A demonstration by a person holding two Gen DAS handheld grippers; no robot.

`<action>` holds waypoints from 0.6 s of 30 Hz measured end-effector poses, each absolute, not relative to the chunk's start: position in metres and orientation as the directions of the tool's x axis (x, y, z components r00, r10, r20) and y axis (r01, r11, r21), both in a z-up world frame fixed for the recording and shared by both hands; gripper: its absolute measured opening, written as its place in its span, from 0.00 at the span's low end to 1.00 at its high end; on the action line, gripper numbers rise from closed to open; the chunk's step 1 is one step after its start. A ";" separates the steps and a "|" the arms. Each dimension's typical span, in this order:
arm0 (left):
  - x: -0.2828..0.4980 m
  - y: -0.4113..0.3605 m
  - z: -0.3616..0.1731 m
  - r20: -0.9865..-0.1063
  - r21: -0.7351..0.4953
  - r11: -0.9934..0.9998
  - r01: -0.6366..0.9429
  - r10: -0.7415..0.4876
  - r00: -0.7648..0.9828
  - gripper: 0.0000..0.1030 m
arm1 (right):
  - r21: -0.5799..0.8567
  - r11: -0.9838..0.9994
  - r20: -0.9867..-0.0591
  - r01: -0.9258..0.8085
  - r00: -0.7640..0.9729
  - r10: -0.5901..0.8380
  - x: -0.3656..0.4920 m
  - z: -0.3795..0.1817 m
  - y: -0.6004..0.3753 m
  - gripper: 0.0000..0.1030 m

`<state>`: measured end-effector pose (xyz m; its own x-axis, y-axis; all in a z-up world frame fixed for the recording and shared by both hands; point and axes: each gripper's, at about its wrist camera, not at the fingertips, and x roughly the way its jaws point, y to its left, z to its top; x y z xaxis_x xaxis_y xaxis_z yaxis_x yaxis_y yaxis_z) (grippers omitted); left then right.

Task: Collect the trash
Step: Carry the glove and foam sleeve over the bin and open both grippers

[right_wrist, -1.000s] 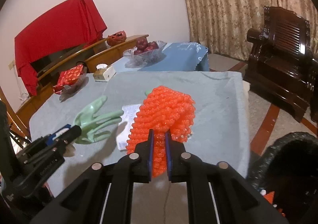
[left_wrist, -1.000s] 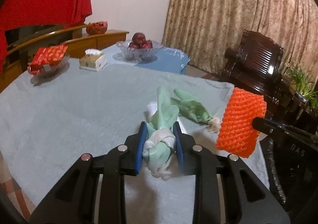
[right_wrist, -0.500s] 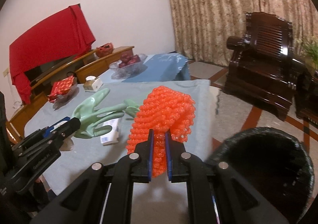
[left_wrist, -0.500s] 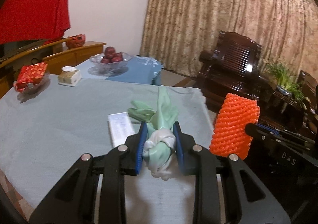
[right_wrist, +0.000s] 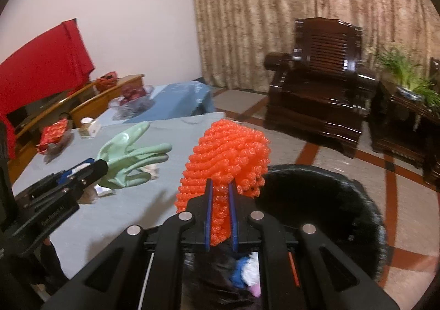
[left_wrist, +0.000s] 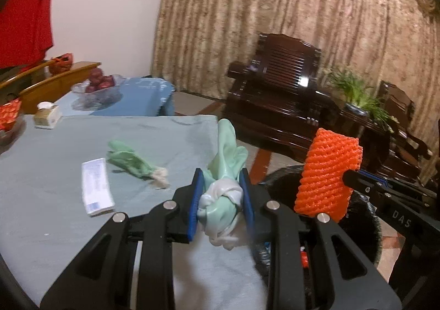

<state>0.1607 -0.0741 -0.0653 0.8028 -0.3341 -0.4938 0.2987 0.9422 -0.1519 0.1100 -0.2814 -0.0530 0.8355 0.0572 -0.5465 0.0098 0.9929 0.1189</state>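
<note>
Jaws of left gripper [left_wrist: 221, 200] clench a green glove [left_wrist: 225, 172]; right gripper [right_wrist: 220, 213] clamps orange foam netting [right_wrist: 228, 156] above a black bin [right_wrist: 324, 200] beside the table's edge.

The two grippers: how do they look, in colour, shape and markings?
Both the left gripper and the right gripper are black, angular frames with silver round bolts and thin blue fingers. White lettering marks their sides. No cables or sleeves show.

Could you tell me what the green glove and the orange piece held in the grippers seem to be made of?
Green glove: probably rubber or latex, smooth and slightly glossy, folding limply with a paler cuff.
Orange piece: likely foam mesh fruit netting, matte, with an open knobbly lattice.
</note>
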 end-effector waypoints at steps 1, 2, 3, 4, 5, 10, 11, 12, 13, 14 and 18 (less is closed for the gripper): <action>0.161 -0.080 -0.067 -0.494 -0.152 0.938 0.310 -0.344 0.798 0.25 | 0.116 0.993 -0.549 0.022 0.835 0.045 0.108 -0.054 -0.286 0.10; 0.162 -0.086 -0.068 -0.494 -0.153 0.934 0.323 -0.355 0.793 0.25 | 0.112 0.993 -0.553 0.041 0.833 0.028 0.105 -0.055 -0.294 0.10; 0.162 -0.094 -0.069 -0.494 -0.152 0.929 0.337 -0.367 0.788 0.25 | 0.109 0.992 -0.557 0.060 0.830 0.011 0.103 -0.058 -0.302 0.10; 0.163 -0.098 -0.070 -0.494 -0.151 0.926 0.346 -0.374 0.785 0.25 | 0.107 0.991 -0.562 0.075 0.827 -0.001 0.102 -0.060 -0.307 0.10; 0.163 -0.105 -0.072 -0.494 -0.149 0.922 0.358 -0.383 0.780 0.25 | 0.107 0.990 -0.566 0.089 0.825 -0.013 0.100 -0.062 -0.312 0.10; 0.163 -0.139 -0.083 -0.503 -0.136 0.896 0.423 -0.430 0.749 0.25 | 0.098 0.983 -0.583 0.154 0.809 -0.068 0.092 -0.073 -0.340 0.10; 0.163 -0.144 -0.085 -0.506 -0.133 0.892 0.432 -0.436 0.744 0.25 | 0.097 0.982 -0.586 0.160 0.807 -0.073 0.091 -0.074 -0.343 0.10; 0.164 -0.150 -0.088 -0.509 -0.131 0.887 0.442 -0.443 0.738 0.25 | 0.096 0.981 -0.592 0.170 0.802 -0.081 0.090 -0.077 -0.348 0.10; 0.165 -0.157 -0.091 -0.513 -0.132 0.881 0.454 -0.452 0.729 0.25 | 0.094 0.980 -0.595 0.176 0.799 -0.086 0.090 -0.079 -0.350 0.10; 0.166 -0.162 -0.093 -0.517 -0.133 0.877 0.462 -0.459 0.722 0.25 | 0.092 0.979 -0.597 0.181 0.797 -0.091 0.089 -0.081 -0.353 0.10; 0.169 -0.179 -0.104 -0.536 -0.134 0.861 0.490 -0.479 0.695 0.25 | 0.090 0.974 -0.612 0.206 0.783 -0.109 0.088 -0.089 -0.364 0.10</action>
<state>0.1688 -0.1792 -0.1039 0.6952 -0.4785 -0.5364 0.4899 0.8615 -0.1336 0.0876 -0.3641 -0.0893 0.7835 -0.1092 -0.6118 0.2059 0.9745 0.0897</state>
